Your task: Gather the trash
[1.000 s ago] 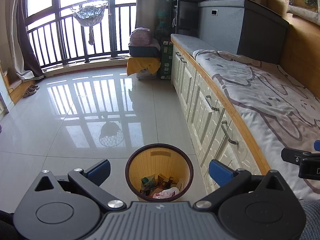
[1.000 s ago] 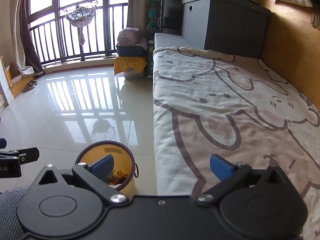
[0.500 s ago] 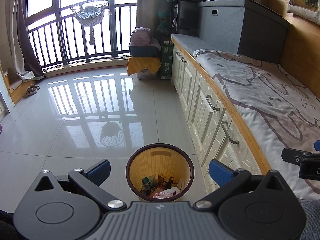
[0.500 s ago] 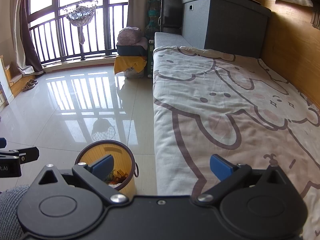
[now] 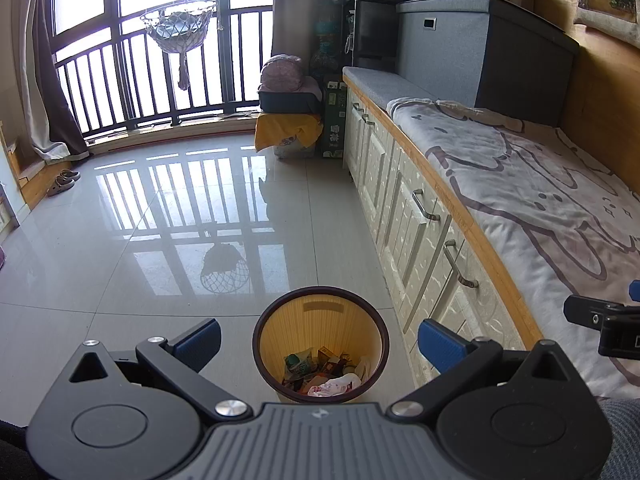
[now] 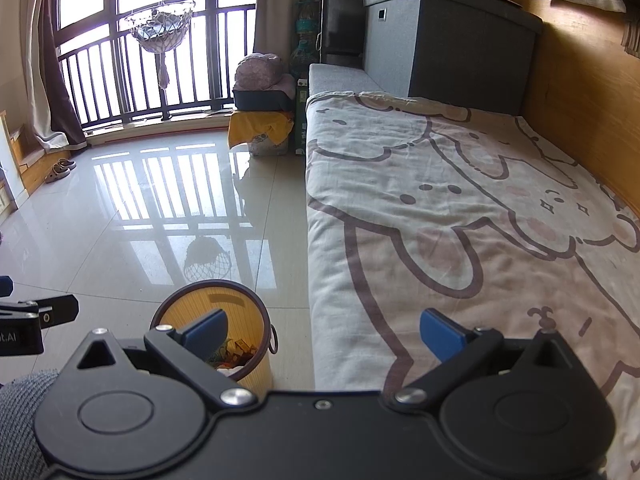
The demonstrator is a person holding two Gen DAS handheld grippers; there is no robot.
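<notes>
Directly ahead of you, the trash bin (image 5: 320,344) stands on the tiled floor (image 5: 160,240), just beside the white drawer fronts (image 5: 420,240) under the bed. It is round with a dark rim and a yellow ribbed inner wall, and wrappers and crumpled white paper (image 5: 332,386) lie at its bottom. Your left tongs (image 5: 319,338) hover above it, spread wide and empty, with the bin's mouth showing between the two blue pads (image 5: 200,338). Your right tongs (image 6: 323,330) are likewise released and hold nothing; they hang over the edge of the bed, the left pad above the bin (image 6: 216,320) and the right pad above the cartoon-print blanket (image 6: 460,220). Farther off, a netted basket (image 5: 178,32) hangs at the railed window, and a grey storage box (image 5: 480,44) sits at the bed's far end.
</notes>
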